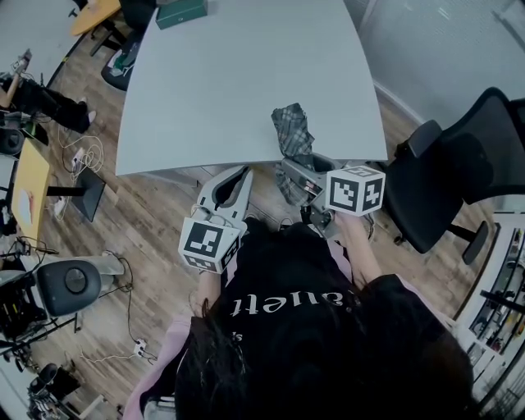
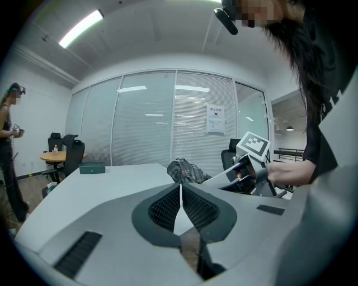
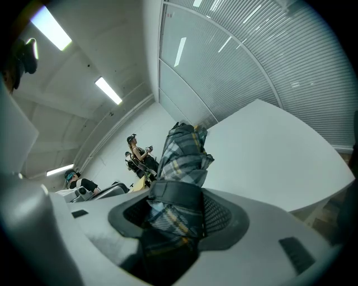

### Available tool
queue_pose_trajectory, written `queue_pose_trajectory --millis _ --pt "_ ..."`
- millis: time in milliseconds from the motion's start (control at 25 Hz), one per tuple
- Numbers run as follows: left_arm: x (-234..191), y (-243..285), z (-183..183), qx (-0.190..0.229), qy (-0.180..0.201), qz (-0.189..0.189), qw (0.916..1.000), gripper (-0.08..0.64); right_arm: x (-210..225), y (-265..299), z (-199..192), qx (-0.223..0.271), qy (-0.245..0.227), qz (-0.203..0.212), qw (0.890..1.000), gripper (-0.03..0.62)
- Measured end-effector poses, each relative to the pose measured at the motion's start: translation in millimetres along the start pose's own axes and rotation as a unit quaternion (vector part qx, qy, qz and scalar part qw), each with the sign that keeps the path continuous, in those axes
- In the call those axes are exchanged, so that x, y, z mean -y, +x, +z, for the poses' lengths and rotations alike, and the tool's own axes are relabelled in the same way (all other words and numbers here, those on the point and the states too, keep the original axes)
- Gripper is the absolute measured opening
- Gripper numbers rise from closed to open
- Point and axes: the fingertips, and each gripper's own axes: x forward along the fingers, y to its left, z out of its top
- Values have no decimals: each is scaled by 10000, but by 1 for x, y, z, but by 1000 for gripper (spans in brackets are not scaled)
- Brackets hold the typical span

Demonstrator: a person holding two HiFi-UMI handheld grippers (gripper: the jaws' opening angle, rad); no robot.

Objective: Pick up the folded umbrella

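There is one umbrella (image 1: 291,131), plaid and folded. There are two grippers, one white counter (image 1: 213,90), one green box (image 1: 181,12) and one black chair (image 1: 447,176).

The right gripper (image 1: 294,174) has its jaws clamped on the umbrella's near end, with the dark strap right at the pads. The umbrella's far end reaches over the counter's near edge, and the held end sticks out past that edge. Whether the far end rests on the counter or hangs just above it cannot be told. The left gripper (image 1: 242,174) has its jaws closed tip to tip with nothing between them.

The box sits at the counter's far edge, well apart from the umbrella. The chair stands off the counter's right corner. The floor (image 1: 139,221) is wood planking, with cables and gear along its left side. Beyond the counter runs a glass wall (image 2: 184,123) with blinds, and strip lights (image 2: 81,28) run across the ceiling. Another person (image 2: 8,145) stands far off to the left.

The person holds both grippers out in front of the chest. Both point toward the counter and tilt slightly downward. The left gripper sits just beside the right one without touching it, its tips near the counter's near edge. A hand (image 2: 291,170) grips the right gripper's handle, with the marker cube riding on top.
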Motion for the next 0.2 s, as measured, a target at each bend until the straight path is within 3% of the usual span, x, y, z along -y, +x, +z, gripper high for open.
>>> queue_pose_trajectory --millis 200 --pt "5 2 -1 20 24 15 10000 26 5 -4 1 7 -28 -4 10000 238"
